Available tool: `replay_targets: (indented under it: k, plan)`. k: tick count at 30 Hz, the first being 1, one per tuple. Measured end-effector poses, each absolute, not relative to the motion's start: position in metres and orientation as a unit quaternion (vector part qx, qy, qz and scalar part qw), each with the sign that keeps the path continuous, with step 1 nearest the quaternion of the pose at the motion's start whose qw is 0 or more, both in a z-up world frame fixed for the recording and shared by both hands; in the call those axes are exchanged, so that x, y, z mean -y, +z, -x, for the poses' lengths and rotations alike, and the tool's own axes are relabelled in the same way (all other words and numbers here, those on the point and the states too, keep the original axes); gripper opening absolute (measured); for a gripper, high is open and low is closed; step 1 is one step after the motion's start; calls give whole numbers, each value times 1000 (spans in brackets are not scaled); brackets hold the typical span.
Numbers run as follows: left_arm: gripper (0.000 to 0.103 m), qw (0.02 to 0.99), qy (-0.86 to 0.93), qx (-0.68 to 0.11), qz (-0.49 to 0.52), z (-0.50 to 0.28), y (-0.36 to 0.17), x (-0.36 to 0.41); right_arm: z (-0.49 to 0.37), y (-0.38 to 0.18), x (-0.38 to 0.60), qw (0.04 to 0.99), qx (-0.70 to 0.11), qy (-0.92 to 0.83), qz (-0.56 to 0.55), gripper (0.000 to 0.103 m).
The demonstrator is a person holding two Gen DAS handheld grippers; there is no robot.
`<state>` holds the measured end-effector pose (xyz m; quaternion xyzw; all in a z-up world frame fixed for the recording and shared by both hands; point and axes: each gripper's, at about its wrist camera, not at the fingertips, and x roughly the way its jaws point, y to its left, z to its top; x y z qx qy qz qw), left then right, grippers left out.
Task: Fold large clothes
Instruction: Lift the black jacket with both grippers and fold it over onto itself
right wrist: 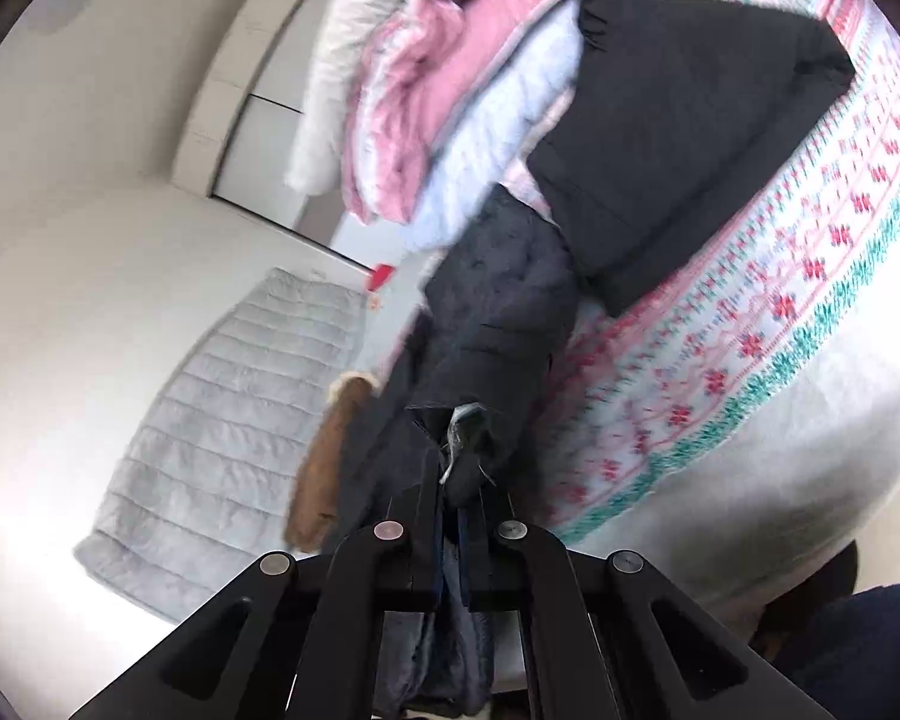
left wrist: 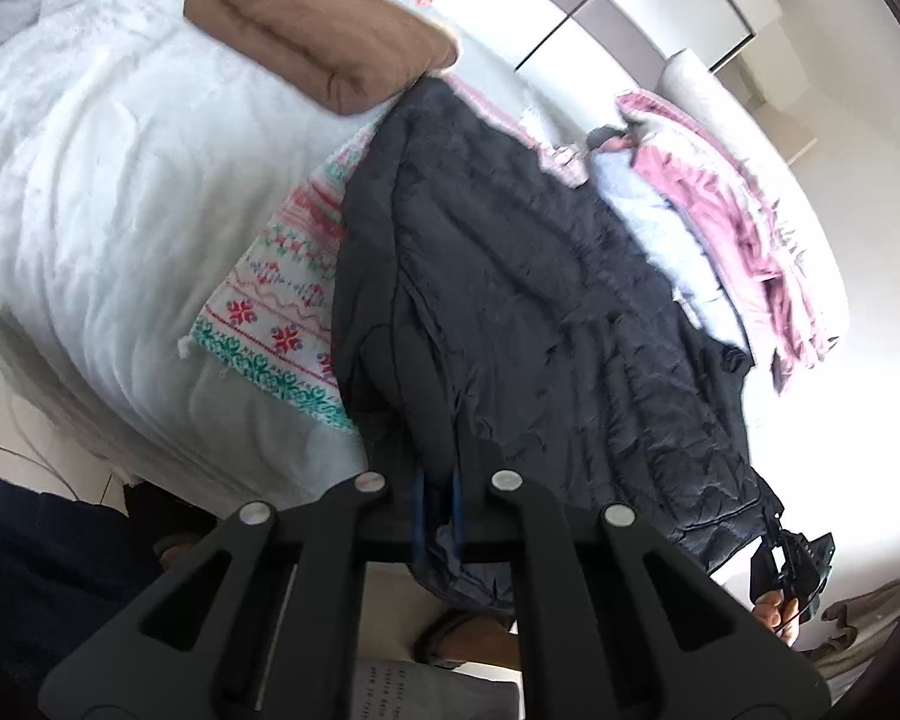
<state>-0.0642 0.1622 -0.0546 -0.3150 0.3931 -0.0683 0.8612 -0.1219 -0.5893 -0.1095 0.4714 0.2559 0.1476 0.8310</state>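
Dark quilted puffer jacket [left wrist: 510,276], pinched by both left gripper [left wrist: 437,504] and right gripper [right wrist: 459,516], drapes across patterned knit blanket [left wrist: 282,312] at edge of white padded bed [left wrist: 102,192].

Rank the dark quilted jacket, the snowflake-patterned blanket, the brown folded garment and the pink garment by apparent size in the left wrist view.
1. Dark quilted jacket, nearest the camera, so inflated.
2. Snowflake-patterned blanket, mostly covered.
3. Brown folded garment and pink garment look alike; unranked.

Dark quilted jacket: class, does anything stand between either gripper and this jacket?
Nothing visible does. The left gripper is already shut on the dark quilted jacket at one edge, and the right gripper is shut on another part of it. The jacket hangs between them over the patterned blanket on the bed.
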Motion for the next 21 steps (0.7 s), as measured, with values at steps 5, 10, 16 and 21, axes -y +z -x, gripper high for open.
replay_targets:
  k: [5, 10, 16, 21]
  plan:
    - [7, 888, -76, -357, 280, 80, -15, -153, 140, -70, 584, 857, -235, 154, -432, 2]
    - [7, 881, -73, -369, 286, 70, -19, -149, 128, -92, 579, 843, -273, 142, -442, 2]
    - [7, 884, -67, -358, 293, 70, -9, -155, 128, -84, 591, 846, -249, 139, -451, 2]
    - [7, 879, -65, -351, 316, 50, 7, -159, 105, -72, 589, 843, -246, 144, -457, 2]
